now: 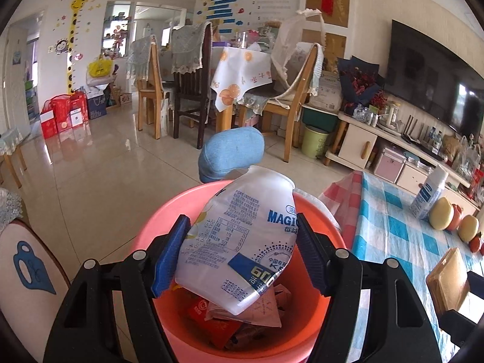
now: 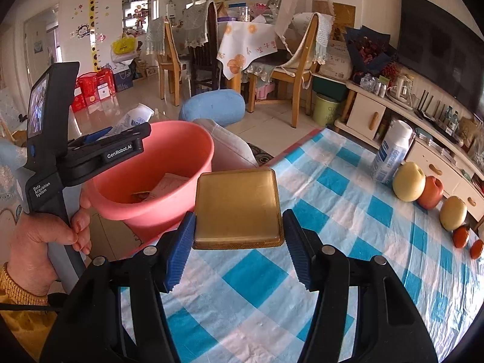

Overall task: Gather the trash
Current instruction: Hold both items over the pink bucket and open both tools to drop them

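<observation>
Now, line by line:

Left gripper: the left gripper (image 1: pixel 242 251) is pinching a white plastic bottle (image 1: pixel 242 233) between its blue pads (image 1: pixel 169 257), one pad pressing on each side of the body.
Bottle: it is tilting, with blue print facing the camera, and is hanging over the mouth of the pink basin (image 1: pixel 320 217); its lower end is sitting just above the scraps inside.
Basin: the pink basin is holding a red wrapper (image 1: pixel 211 326) and a pale paper packet (image 1: pixel 263 308); in the right wrist view the basin (image 2: pixel 169 157) is standing just beside the table edge, off the cloth.
Right gripper: the right gripper (image 2: pixel 239 242) is gripping a flat gold packet (image 2: pixel 239 208) at its near edge, the blue pads (image 2: pixel 181 251) closing in on its two sides above the table.
Table: the blue-and-white checked tablecloth (image 2: pixel 332 242) is carrying a white spray can (image 2: pixel 390 154), two pale apples (image 2: pixel 408 186), a red fruit (image 2: pixel 431 193) between them and small orange fruits (image 2: pixel 461 237), all well apart from the gold packet.
Hand: the person's left hand (image 2: pixel 45 242) is wrapping around the handle of the left gripper.
Floor: a blue cushion (image 1: pixel 231 151) is lying beyond the basin.
</observation>
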